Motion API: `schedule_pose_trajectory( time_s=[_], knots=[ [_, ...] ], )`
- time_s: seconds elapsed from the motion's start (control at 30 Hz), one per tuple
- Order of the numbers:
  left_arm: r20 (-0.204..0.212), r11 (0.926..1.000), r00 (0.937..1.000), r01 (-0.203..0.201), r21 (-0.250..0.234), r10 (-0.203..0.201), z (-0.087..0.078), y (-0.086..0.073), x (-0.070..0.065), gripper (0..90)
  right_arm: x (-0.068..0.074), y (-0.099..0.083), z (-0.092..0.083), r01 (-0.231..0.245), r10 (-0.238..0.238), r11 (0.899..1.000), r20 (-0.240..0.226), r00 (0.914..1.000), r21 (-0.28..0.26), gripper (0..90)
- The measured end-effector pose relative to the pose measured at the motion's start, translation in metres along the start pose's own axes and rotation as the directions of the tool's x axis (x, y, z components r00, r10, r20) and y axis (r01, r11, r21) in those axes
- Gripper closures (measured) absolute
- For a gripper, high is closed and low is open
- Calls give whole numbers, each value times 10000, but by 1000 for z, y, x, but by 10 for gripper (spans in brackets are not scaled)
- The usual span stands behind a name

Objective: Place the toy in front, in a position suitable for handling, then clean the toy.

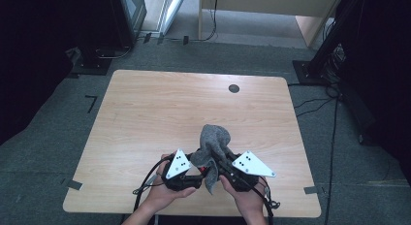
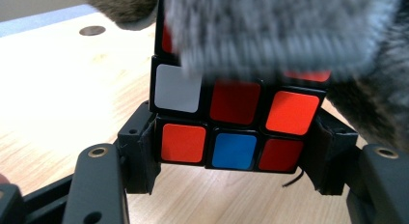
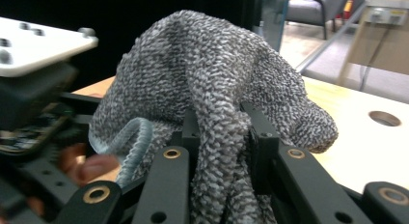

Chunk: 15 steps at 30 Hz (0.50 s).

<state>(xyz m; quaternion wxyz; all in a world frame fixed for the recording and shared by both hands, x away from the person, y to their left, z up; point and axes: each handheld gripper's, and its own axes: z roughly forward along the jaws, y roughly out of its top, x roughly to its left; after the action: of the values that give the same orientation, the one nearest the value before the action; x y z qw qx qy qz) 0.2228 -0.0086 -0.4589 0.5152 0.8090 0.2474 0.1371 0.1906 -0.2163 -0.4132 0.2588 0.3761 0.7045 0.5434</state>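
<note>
A scrambled puzzle cube with red, orange, blue and white stickers sits between the pads of my left gripper, which is shut on its bottom layer. A grey knitted cloth lies over the cube's top. My right gripper is shut on a fold of that cloth, which bulges up over its jaws. In the high view both grippers meet tip to tip near the table's front edge, left gripper and right gripper, with the cloth heaped over them and hiding most of the cube.
The wooden table has a round cable hole at its far right. Dark stands and cables stand on the carpet around it. A wooden desk is beyond the far edge.
</note>
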Motion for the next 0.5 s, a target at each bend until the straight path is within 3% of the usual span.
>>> schedule_pose_trajectory(
  time_s=[0.07,0.13,0.17,0.23,0.3,0.37,0.43,0.5],
  knots=[
    [1,9999,9999,-148,55,148,2,-1,-3,343,11,1,1,386,-388,9992,-379,9985,-41,751],
    [81,9998,9998,-203,-51,203,2,0,-4,343,20,4,1,920,-920,9958,-322,9952,-23,750],
    [75,9997,9997,-229,-88,230,1,1,-4,343,20,6,1,958,-958,9954,-273,9950,-18,750],
    [21,9997,9998,-196,-125,196,-1,1,-2,343,12,6,1,758,-760,9971,-151,9970,-78,749],
    [-90,9999,10000,-37,-154,35,-3,1,2,343,0,3,0,298,-300,9995,259,9992,89,750],
    [-112,9999,9999,37,-129,-39,-3,1,4,343,-5,0,-1,-22,19,9999,237,9997,132,750],
    [-33,10000,10000,8,-46,-8,-1,0,2,343,1,1,-1,184,-184,9998,-55,9998,70,745],
    [78,9996,9996,-271,1,271,1,0,-3,343,11,4,1,562,-567,9983,-462,9973,-131,735]
  ],
)
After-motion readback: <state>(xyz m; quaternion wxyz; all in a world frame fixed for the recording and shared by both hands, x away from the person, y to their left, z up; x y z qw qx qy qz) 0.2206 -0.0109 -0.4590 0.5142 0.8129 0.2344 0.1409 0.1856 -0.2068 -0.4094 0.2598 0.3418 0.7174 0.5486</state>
